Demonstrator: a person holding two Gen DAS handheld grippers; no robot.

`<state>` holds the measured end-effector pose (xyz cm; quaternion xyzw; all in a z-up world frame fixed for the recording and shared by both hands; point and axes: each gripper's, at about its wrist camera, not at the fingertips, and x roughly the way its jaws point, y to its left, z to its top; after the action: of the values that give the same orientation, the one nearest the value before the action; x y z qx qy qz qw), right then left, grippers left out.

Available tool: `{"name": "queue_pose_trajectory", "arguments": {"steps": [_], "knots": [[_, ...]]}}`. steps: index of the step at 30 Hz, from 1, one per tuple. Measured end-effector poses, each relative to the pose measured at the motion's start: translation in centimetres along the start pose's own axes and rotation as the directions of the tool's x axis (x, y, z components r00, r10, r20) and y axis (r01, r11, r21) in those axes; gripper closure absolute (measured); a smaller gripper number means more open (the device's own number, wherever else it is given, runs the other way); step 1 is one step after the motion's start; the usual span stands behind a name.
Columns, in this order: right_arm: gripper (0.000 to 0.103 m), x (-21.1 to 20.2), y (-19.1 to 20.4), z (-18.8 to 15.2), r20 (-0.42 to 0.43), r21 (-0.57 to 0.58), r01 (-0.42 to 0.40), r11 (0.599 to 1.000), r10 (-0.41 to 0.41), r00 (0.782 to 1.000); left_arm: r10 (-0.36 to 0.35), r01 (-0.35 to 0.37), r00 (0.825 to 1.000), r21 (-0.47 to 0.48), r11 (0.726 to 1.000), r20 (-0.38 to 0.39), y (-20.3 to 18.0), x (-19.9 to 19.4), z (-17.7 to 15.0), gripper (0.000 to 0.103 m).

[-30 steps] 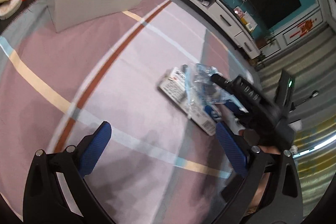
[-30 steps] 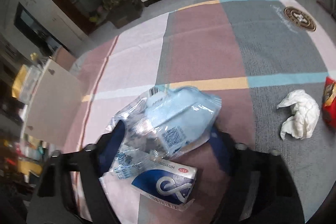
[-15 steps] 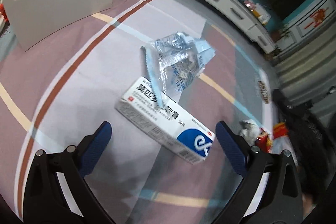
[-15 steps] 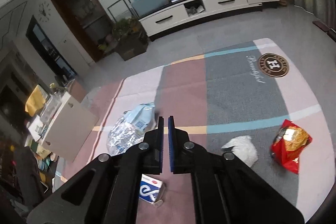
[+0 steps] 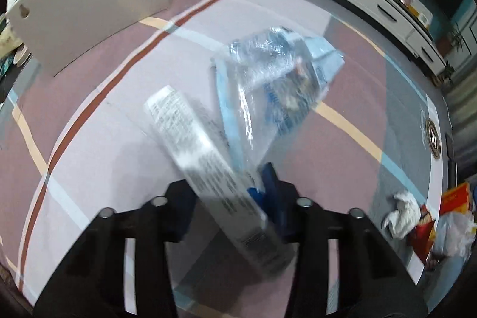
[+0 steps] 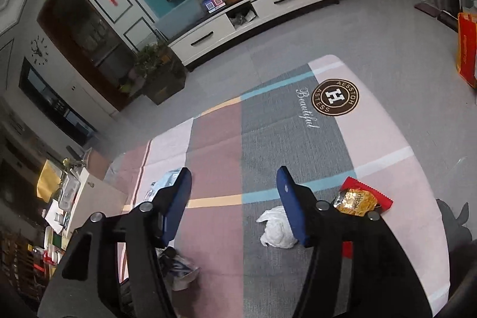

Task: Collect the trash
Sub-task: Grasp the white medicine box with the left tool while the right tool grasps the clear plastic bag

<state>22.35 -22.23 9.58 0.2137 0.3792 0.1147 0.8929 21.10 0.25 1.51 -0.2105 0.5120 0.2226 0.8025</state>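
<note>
A white medicine box with a blue end stands tilted between the fingers of my left gripper. Its jaws are closing, and the pads meet the box's sides. A crinkled clear-and-blue plastic wrapper leans against the box just beyond the fingertips. My right gripper hangs above the rug with its jaws opening and nothing between them. Below it lie a crumpled white tissue and a red snack bag. The wrapper peeks out behind its left finger.
A striped pink, grey and blue rug covers the floor. A white board stands at its left edge with clutter behind it. A long white TV cabinet and a potted plant line the far wall. An orange bag stands at the right.
My left gripper came down over the box and its wide jaws narrowed onto it, tilting it up. My right gripper rose away from the wrapper, shut, then opened again.
</note>
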Motion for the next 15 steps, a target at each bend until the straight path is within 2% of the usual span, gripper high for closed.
{"name": "queue_pose_trajectory", "arguments": {"steps": [2,3,4,5,6,8,11,12,13,14,15], "knots": [[0.041,0.2,0.0,-0.1,-0.002,-0.022,0.042,0.999,-0.042,0.999,0.004,-0.004,1.000,0.009,1.000,-0.014,-0.1,0.0,0.4,0.061],[0.041,0.2,0.1,-0.2,-0.004,-0.031,0.053,0.998,-0.053,0.999,0.003,-0.003,1.000,0.012,1.000,-0.029,-0.2,0.1,0.5,0.055],[0.041,0.2,0.0,-0.1,-0.007,-0.040,0.060,0.997,-0.060,0.998,-0.013,0.013,0.998,0.000,1.000,-0.064,-0.2,0.2,0.8,0.033],[0.041,0.2,-0.1,-0.1,-0.008,-0.040,0.061,0.997,-0.061,0.998,-0.020,0.019,0.996,-0.011,1.000,-0.085,-0.3,0.2,0.9,0.022],[0.041,0.1,-0.2,0.0,-0.006,-0.034,0.058,0.998,-0.059,0.998,-0.037,0.035,0.995,-0.028,0.999,-0.094,-0.2,0.3,1.0,0.018],[0.041,-0.2,-0.8,0.3,-0.001,-0.010,0.046,0.999,-0.046,0.999,-0.021,0.020,0.998,-0.027,0.999,-0.062,-0.3,0.0,1.0,0.021],[0.040,-0.6,-1.7,0.6,0.002,0.027,0.031,0.999,-0.031,1.000,0.025,-0.025,0.998,-0.001,1.000,-0.051,-0.6,0.5,1.0,0.032],[0.040,-0.7,-2.0,0.7,0.000,0.033,0.026,0.999,-0.026,1.000,0.034,-0.034,0.998,-0.007,0.999,-0.051,-0.5,0.8,0.8,0.039],[0.040,-0.7,-2.1,0.7,-0.002,0.036,0.024,0.999,-0.024,1.000,0.049,-0.049,0.999,-0.006,0.999,-0.013,-0.5,0.6,0.7,0.057],[0.040,-0.8,-2.3,0.8,-0.004,0.037,0.022,0.999,-0.022,1.000,0.072,-0.072,0.997,-0.002,0.997,0.007,-0.4,0.5,0.5,0.066],[0.040,-0.9,-2.4,0.9,-0.006,0.038,0.023,0.999,-0.022,1.000,0.065,-0.065,0.998,-0.002,0.998,0.019,-0.3,0.4,0.5,0.072]]}}
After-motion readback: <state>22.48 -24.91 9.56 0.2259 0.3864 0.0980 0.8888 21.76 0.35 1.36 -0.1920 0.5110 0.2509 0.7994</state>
